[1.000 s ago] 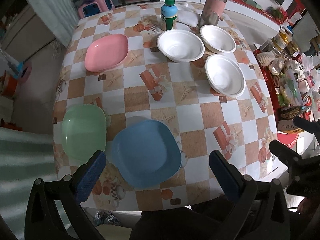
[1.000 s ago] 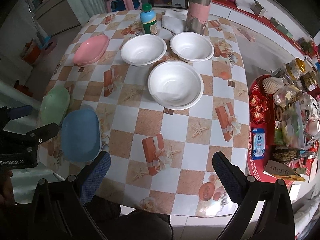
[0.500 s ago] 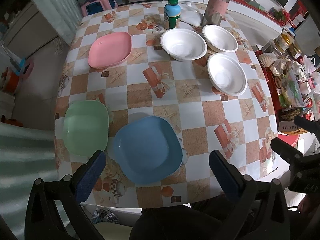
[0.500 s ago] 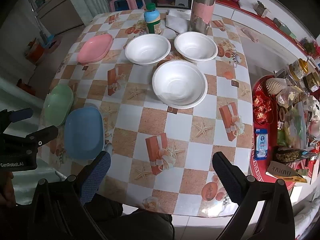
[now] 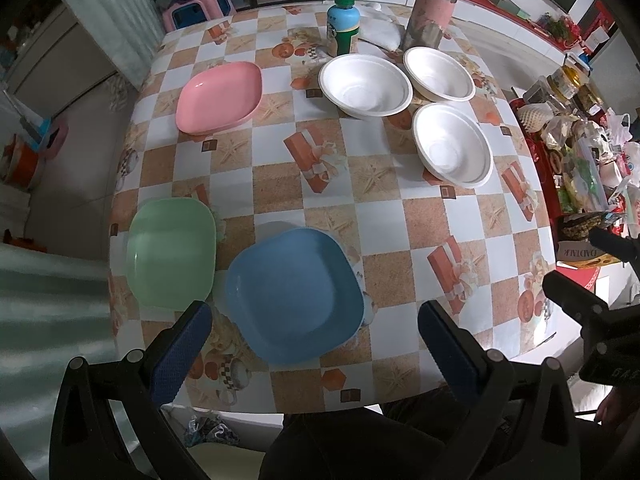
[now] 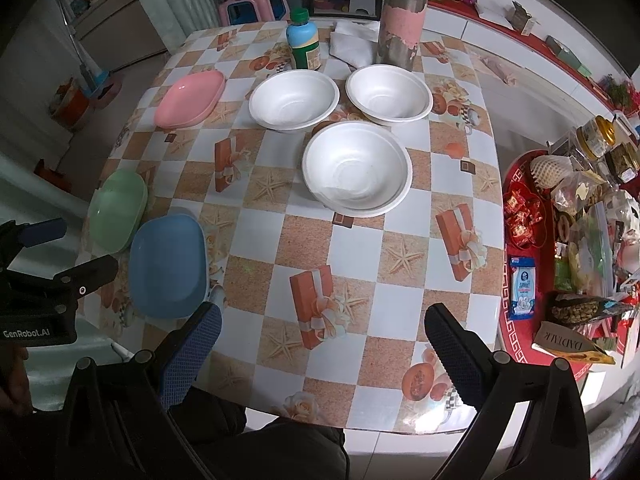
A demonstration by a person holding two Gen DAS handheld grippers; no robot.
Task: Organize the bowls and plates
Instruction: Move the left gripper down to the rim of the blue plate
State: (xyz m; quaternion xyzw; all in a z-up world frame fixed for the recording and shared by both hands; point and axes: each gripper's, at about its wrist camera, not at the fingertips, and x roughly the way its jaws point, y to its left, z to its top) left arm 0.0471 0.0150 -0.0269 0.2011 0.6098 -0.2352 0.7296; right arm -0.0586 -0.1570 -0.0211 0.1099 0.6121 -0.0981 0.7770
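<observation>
1. Since a second ago both my cameras have drawn back and up a little; nothing on the surface point(image 5: 436, 216) has shifted.
2. Three plates: pink plate point(image 5: 219, 98) far left, green plate point(image 5: 171, 252) and blue plate point(image 5: 294, 294) side by side at the near edge.
3. Three white bowls point(image 6: 357, 168) cluster toward the far right, near one bottle point(image 6: 305, 45) and one pink flask point(image 6: 401, 16).
4. Plates are smooth, rounded-square plastic; bowls look round, matte, foam-like.
5. My left gripper point(image 5: 314, 330) and right gripper point(image 6: 324, 330) hang with jaws wide apart, holding nothing.
</observation>
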